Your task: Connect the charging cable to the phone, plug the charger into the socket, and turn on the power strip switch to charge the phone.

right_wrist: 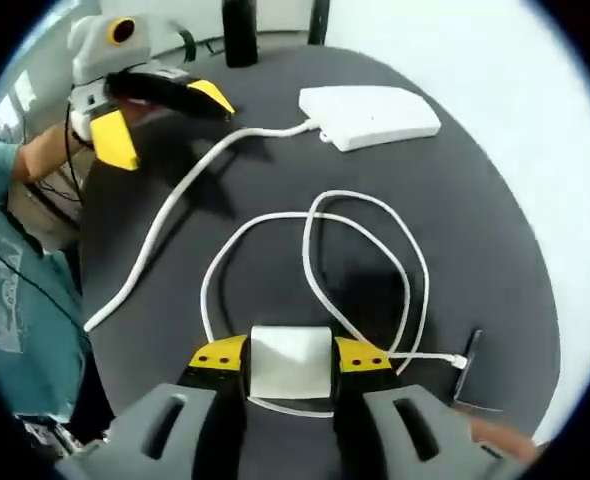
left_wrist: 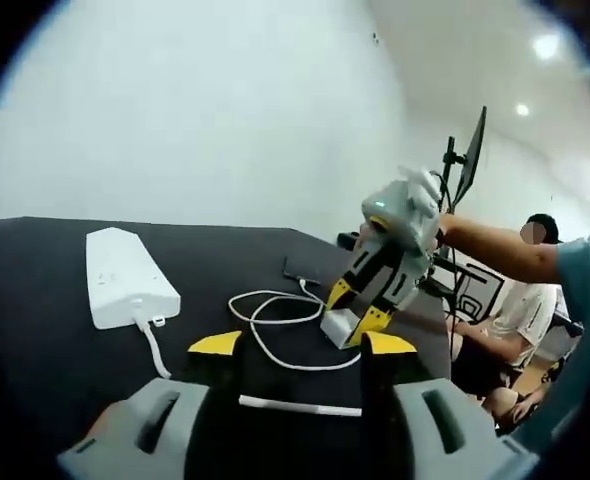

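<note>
On the dark round table [right_wrist: 495, 200], the coiled white charging cable [right_wrist: 315, 250] lies between the white power strip [right_wrist: 370, 115] and the white charger block [right_wrist: 290, 362].

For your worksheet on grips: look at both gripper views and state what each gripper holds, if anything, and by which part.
The right gripper clamps the white charger by its two side faces. The left gripper is open and holds nothing; the cable lies between its jaws on the table.

Phone [right_wrist: 468, 372] mostly cut off by right gripper view's rim, only dark edge showing. Charger [right_wrist: 291, 362] sides hidden behind right gripper [right_wrist: 290, 357] tips. Power strip [left_wrist: 125, 276] switch too small to tell.
</note>
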The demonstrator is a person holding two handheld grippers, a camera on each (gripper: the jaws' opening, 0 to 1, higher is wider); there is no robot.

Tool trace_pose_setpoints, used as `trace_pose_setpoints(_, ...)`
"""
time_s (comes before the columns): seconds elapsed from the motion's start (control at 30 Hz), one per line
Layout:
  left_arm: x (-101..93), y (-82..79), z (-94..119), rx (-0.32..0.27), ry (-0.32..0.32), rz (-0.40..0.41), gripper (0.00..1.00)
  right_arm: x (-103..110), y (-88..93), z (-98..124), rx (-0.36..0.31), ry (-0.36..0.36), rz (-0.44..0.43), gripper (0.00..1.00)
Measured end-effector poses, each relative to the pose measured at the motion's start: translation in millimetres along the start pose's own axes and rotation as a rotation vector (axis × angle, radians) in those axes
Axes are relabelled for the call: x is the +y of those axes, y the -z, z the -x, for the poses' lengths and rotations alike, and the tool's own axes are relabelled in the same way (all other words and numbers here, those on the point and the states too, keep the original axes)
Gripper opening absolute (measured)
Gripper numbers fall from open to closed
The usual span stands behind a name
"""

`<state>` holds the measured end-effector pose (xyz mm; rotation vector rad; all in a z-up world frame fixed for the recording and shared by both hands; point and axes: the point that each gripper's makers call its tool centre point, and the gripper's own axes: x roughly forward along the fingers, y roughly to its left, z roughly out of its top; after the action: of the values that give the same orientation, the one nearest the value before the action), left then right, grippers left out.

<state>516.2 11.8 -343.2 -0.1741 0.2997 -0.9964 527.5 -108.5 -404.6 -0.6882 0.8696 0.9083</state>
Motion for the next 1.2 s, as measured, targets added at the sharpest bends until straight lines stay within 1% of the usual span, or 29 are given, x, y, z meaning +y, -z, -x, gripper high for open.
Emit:
trace_pose_setpoints(0.03,-0.5,0.1,0.0,0.000,0.001,0.002,0.42,-0.2,-0.9,0.4,-0.011,0.009,0.011,0.29)
trace_pose_setpoints(0.07,-1.3,0.3,0.0,0.000,0.001,0.002,0.41,0.9,-2.4,2.6,-0.045,0.032,0.056,0.29)
trace_pose_setpoints(0.1,-1.6,0.4,-0.1,0.001,0.001,0.000,0.41,0.2,-3.2,3.2,-0.055,0.042,0.063,0.29)
trace_pose_setpoints(0.13,-1.6,0.8,-0.4,0.003,-0.002,-0.003,0.41,-1.6,-4.4,5.0,-0.079,0.075,0.076,0.29)
trace_pose_setpoints(0.17,-1.5,1.0,-0.6,0.004,-0.003,-0.003,0.41,-2.7,-5.3,5.6,-0.089,0.090,0.100,0.29)
trace_pose_setpoints(0.2,-1.3,0.9,-1.0,0.006,-0.004,-0.001,0.41,-5.8,-8.6,7.8,-0.126,0.131,0.107,0.29)
trace_pose_setpoints(0.27,-1.2,0.2,-1.9,0.004,-0.005,0.008,0.41,-6.3,-15.1,13.4,-0.186,0.182,0.111,0.29)
trace_pose_setpoints(0.37,-1.8,-2.5,-3.8,-0.002,-0.009,0.022,0.40,-18.1,-31.6,28.1,-0.322,0.296,0.160,0.29)
trace_pose_setpoints(0.4,-2.3,-3.4,-4.4,-0.003,-0.009,0.026,0.40,-19.2,-35.5,31.8,-0.353,0.322,0.160,0.29)
trace_pose_setpoints(0.43,-3.6,-4.8,-5.2,-0.005,-0.008,0.031,0.40,-18.4,-38.8,36.0,-0.386,0.346,0.191,0.29)
trace_pose_setpoints(0.47,-4.6,-5.9,-5.8,-0.007,-0.007,0.032,0.40,-20.5,-40.2,38.7,-0.399,0.379,0.204,0.29)
trace_pose_setpoints(0.5,-5.7,-7.6,-6.9,-0.008,-0.005,0.032,0.40,-21.3,-40.8,40.7,-0.401,0.418,0.253,0.28)
trace_pose_setpoints(0.53,-6.3,-8.6,-7.7,-0.006,-0.004,0.029,0.39,-21.1,-41.0,41.6,-0.399,0.442,0.281,0.28)
trace_pose_setpoints(0.57,-7.3,-10.0,-8.8,-0.004,-0.004,0.023,0.39,-23.5,-45.2,45.0,-0.415,0.503,0.317,0.28)
trace_pose_setpoints(0.63,-8.0,-12.6,-10.0,-0.004,-0.005,0.017,0.39,-23.5,-48.8,48.2,-0.428,0.530,0.373,0.28)
trace_pose_setpoints(0.67,-8.9,-14.4,-10.6,-0.007,-0.006,0.017,0.38,-23.7,-52.9,53.5,-0.443,0.563,0.397,0.28)
trace_pose_setpoints(0.7,-10.4,-16.7,-11.4,-0.011,-0.005,0.018,0.37,-21.2,-57.1,57.5,-0.457,0.583,0.440,0.28)
trace_pose_setpoints(0.73,-13.5,-21.1,-13.4,-0.020,0.006,0.026,0.37,-18.2,-60.8,62.1,-0.453,0.609,0.495,0.28)
trace_pose_setpoints(0.83,-22.8,-32.0,-20.0,-0.033,0.041,0.039,0.38,-6.3,-70.0,72.2,-0.461,0.659,0.620,0.28)
trace_pose_setpoints(0.87,-29.1,-35.9,-23.8,-0.032,0.074,0.048,0.39,-2.2,-72.4,76.7,-0.459,0.674,0.647,0.28)
trace_pose_setpoints(0.9,-33.5,-38.1,-26.5,-0.029,0.099,0.061,0.40,1.2,-75.9,81.1,-0.473,0.692,0.675,0.28)
trace_pose_setpoints(0.93,-37.6,-40.2,-29.5,-0.027,0.126,0.069,0.43,6.0,-77.9,83.4,-0.484,0.689,0.701,0.28)
trace_pose_setpoints(1.0,-46.5,-45.7,-36.8,-0.023,0.189,0.102,0.51,13.0,-81.0,91.5,-0.507,0.696,0.700,0.28)
trace_pose_setpoints(1.03,-53.2,-51.1,-39.8,-0.031,0.237,0.122,0.53,18.8,-84.5,96.8,-0.525,0.702,0.717,0.28)
trace_pose_setpoints(1.07,-56.9,-54.9,-41.9,-0.039,0.263,0.140,0.56,21.8,-85.7,99.9,-0.533,0.705,0.721,0.28)
trace_pose_setpoints(1.1,-62.8,-57.2,-44.6,-0.029,0.305,0.151,0.57,26.1,-87.7,104.6,-0.547,0.715,0.737,0.28)
trace_pose_setpoints(1.13,-64.7,-58.9,-47.3,-0.023,0.319,0.163,0.58,29.0,-90.0,108.2,-0.557,0.729,0.760,0.28)
trace_pose_setpoints(1.17,-65.1,-58.9,-51.3,0.009,0.339,0.167,0.59,33.2,-90.4,111.8,-0.566,0.737,0.776,0.28)
trace_pose_setpoints(1.2,-69.3,-58.6,-52.8,0.029,0.368,0.173,0.57,36.7,-92.1,114.3,-0.577,0.744,0.786,0.28)
